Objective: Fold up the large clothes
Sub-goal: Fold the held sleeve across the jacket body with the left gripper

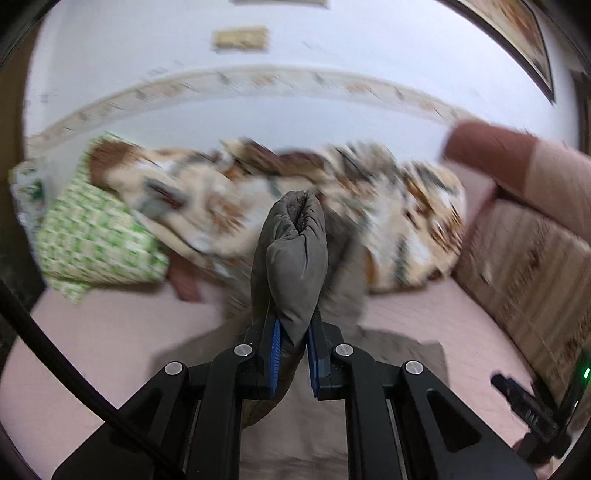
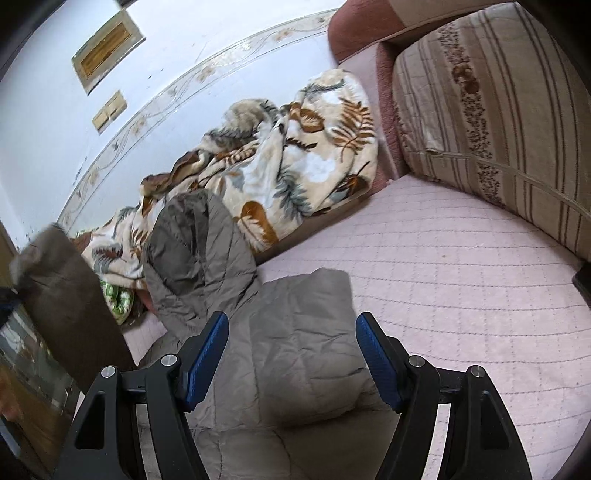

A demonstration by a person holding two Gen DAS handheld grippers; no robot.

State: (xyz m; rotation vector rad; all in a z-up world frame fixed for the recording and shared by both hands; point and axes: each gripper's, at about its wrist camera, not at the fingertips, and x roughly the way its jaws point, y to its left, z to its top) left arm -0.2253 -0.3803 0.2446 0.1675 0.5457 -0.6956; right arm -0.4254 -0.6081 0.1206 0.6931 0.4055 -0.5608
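Left gripper (image 1: 293, 328): you have it clamped on a padded fold of the jacket (image 2: 295, 332).
Right gripper (image 2: 291, 354): released, above the jacket.
Progress: early; hood and body unfolded on the bed (image 2: 461, 277).

A pale wall (image 2: 229, 48) runs behind the bed, crossed by a floral border strip (image 2: 177, 92) and hung with a framed plaque (image 2: 107, 50) and a small tan switch plate (image 2: 109, 110). The bed wears a pink quilted cover (image 2: 461, 266). A leaf-print blanket (image 2: 295, 162) lies bunched against the wall, a green-patterned pillow (image 1: 92, 240) beside it. A striped cushion (image 2: 491, 110) leans at the reddish headboard (image 2: 354, 33).
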